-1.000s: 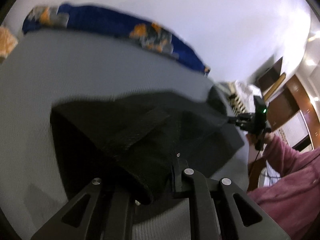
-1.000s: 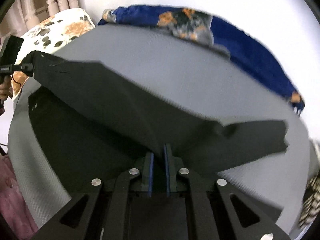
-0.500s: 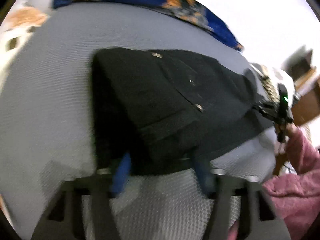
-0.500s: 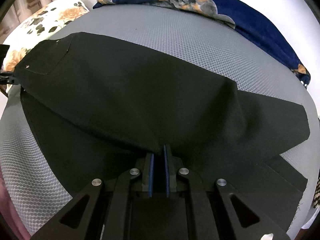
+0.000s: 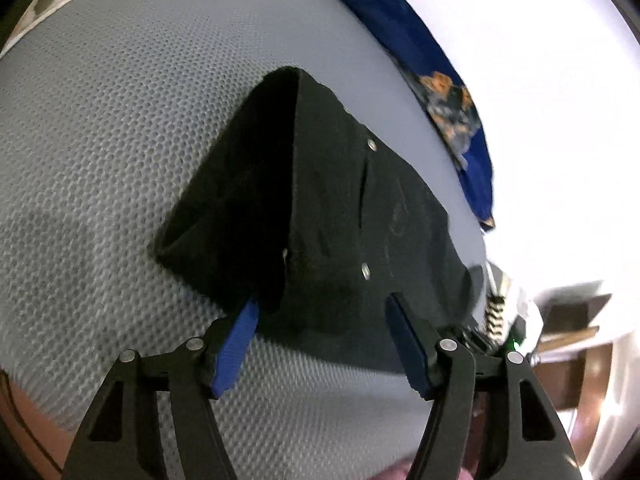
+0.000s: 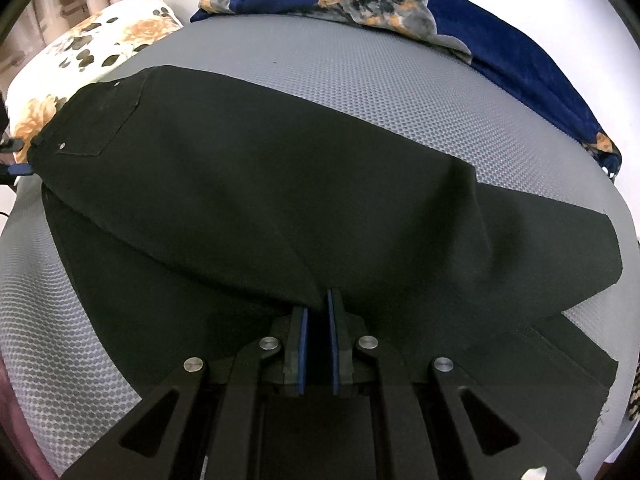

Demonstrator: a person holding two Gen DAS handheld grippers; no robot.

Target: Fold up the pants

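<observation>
Right wrist view showed me the black pants (image 6: 280,208) folded lengthwise on the grey bed (image 6: 380,80), my right gripper (image 6: 318,340) pinching their near edge, left gripper (image 5: 320,340) released at the waistband, jaws lately narrowing on nothing; crosswise folds remained.

— How was the light?
— Bright and even on the grey mattress (image 6: 360,92); the white wall (image 5: 540,60) was blown out, with glare at the left view's right edge.
— Sharpness?
— The right view was crisp. The left was softly blurred. Both bowed at the rims, corners black. The black pants (image 6: 260,184) showed hardly any detail.
</observation>
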